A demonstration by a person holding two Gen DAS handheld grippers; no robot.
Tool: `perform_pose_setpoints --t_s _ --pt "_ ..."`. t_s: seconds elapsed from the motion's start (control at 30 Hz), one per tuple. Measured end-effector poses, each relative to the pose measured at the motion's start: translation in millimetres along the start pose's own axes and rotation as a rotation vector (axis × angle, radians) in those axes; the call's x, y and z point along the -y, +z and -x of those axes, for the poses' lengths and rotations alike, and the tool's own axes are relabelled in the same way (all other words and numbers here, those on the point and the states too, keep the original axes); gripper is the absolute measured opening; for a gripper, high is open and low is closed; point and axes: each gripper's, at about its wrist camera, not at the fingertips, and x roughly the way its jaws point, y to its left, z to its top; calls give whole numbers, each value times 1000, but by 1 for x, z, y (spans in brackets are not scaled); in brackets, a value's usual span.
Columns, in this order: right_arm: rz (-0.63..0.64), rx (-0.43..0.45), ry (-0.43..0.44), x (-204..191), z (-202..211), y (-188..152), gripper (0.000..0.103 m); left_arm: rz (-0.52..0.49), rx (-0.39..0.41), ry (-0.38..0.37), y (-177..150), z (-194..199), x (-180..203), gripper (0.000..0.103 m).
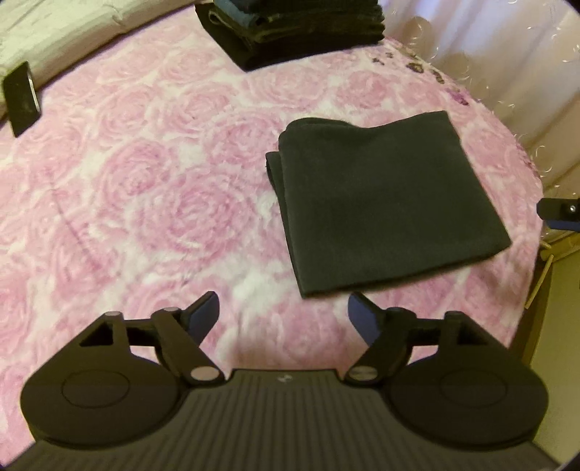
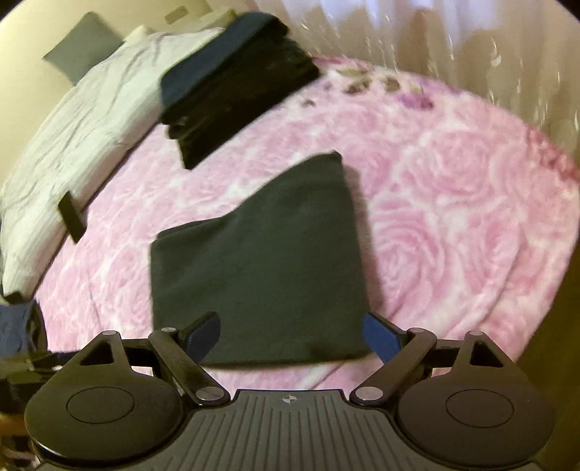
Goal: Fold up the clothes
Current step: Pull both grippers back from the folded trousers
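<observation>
In the left wrist view the left gripper [image 1: 282, 311] stood with its jaws apart and nothing between them, while the folded dark cloth [image 1: 384, 203] lay flat on the pink rose blanket [image 1: 145, 203] at about two o'clock, with a stack of folded dark clothes [image 1: 297, 29] at twelve (a small black device [image 1: 20, 98] sat at ten). In the right wrist view the right gripper [image 2: 291, 335] hovered, jaws spread wide and gripping nothing, over the near edge of the cloth [image 2: 261, 261], the stack [image 2: 235, 83] at eleven beside a white pillow [image 2: 72, 137].

Both grippers same build: left gripper [image 1: 283, 314] and right gripper [image 2: 291, 335] are matte black, ribbed centre plate [image 2: 290, 431] with small cross mark, two round discs [image 1: 96, 389], linkage arms with silver screws [image 1: 203, 373], blue pads on fingers [image 2: 380, 337].
</observation>
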Motion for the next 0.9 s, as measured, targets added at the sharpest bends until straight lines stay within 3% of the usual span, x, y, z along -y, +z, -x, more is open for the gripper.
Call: perform_pose_setpoints --t_s 0.23,0.6,0.9 --pt "8 17 -47 -28 50 -26 89 -63 51 8 -18 58 12 97" --pt "-36 55 -64 -47 98 -56 89 -116 120 -15 -37 103 27 99" --pt "-62 50 -61 -18 106 -52 89 -88 144 -60 -33 98 40 99"
